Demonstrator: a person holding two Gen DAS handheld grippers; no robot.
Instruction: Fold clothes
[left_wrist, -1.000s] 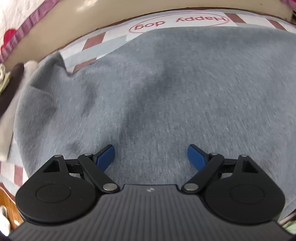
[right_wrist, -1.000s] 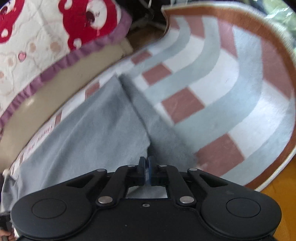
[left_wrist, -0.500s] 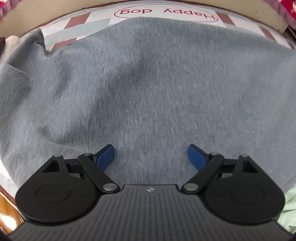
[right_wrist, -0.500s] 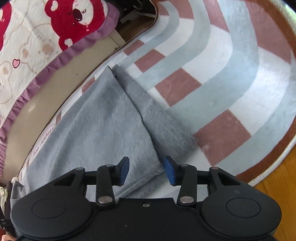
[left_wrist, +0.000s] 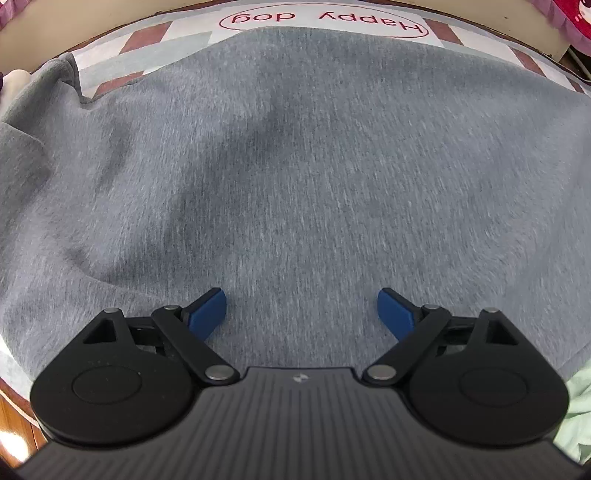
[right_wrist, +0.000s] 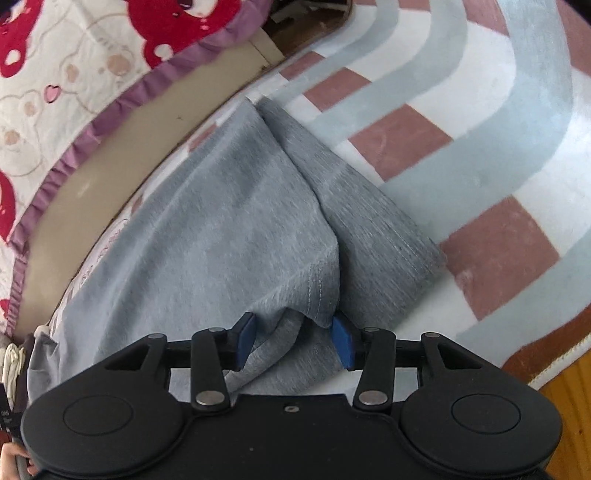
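Observation:
A grey garment (left_wrist: 314, 166) lies spread over a striped rug (left_wrist: 155, 59) and fills the left wrist view. My left gripper (left_wrist: 301, 314) hangs open just above its cloth, blue pads wide apart, nothing between them. In the right wrist view the same grey garment (right_wrist: 229, 236) shows a folded-over panel with a stitched hem, and a sleeve (right_wrist: 369, 210) lies beside it on the rug (right_wrist: 480, 155). My right gripper (right_wrist: 295, 341) is low over the hem corner. Its jaws are opening and the cloth lies loose between the pads.
The rug carries a "Happy dog" label (left_wrist: 321, 20) at its far edge. A white quilt with red bears and a purple frill (right_wrist: 74, 74) borders the rug. Wooden floor (right_wrist: 569, 417) shows at the lower right. A pale green cloth (left_wrist: 576, 417) sits beside my left gripper.
My right gripper went from shut on the garment's edge to open, letting the cloth drop, and sank a little. The left gripper tilted, so more of the garment fills its view.

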